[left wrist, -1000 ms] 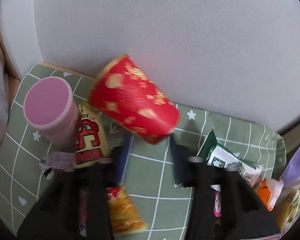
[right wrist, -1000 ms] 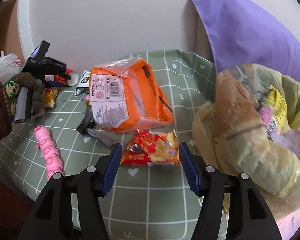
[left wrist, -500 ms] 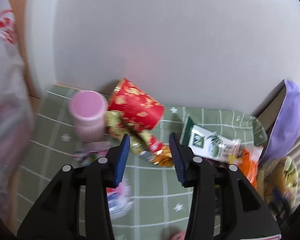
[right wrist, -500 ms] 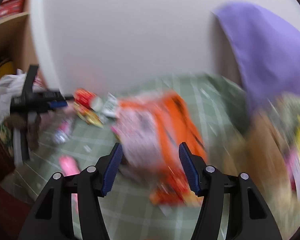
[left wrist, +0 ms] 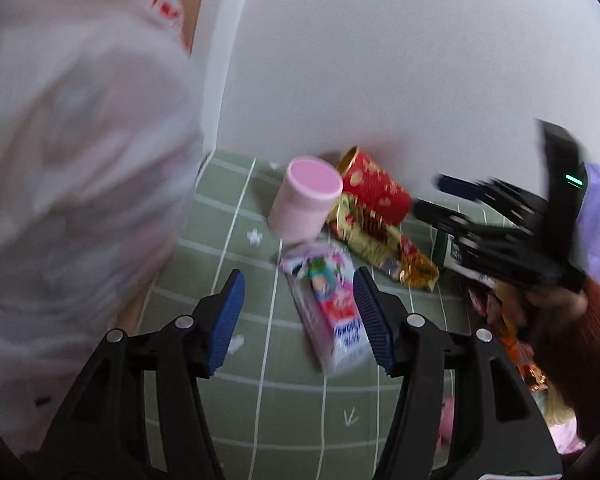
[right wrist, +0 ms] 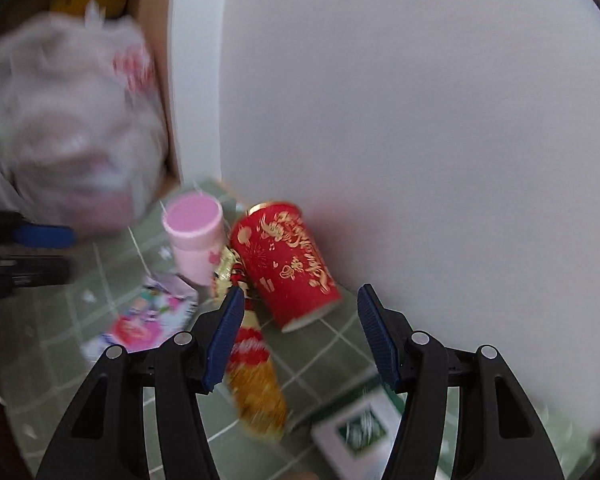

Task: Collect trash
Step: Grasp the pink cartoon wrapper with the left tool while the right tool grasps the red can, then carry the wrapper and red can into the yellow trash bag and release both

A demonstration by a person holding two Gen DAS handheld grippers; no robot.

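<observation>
The red cup (right wrist: 286,264) lies on its side by the wall, near the back edge of the green cloth (right wrist: 332,356). It has big gold signs down its side. They look like Chinese writing, but I cannot read them.

The pink and white wrapper (left wrist: 328,308) in the middle of the cloth has blue letters near its front end. They are too blurry to read.

The gold and red snack bag (left wrist: 380,240) beside the cup has red marks, also too blurry.

The white bag (left wrist: 80,120) at the left edge has a red mark near its top. It cannot be read.

The green and white packet (right wrist: 360,432) has a dark picture, with no clear words.
</observation>
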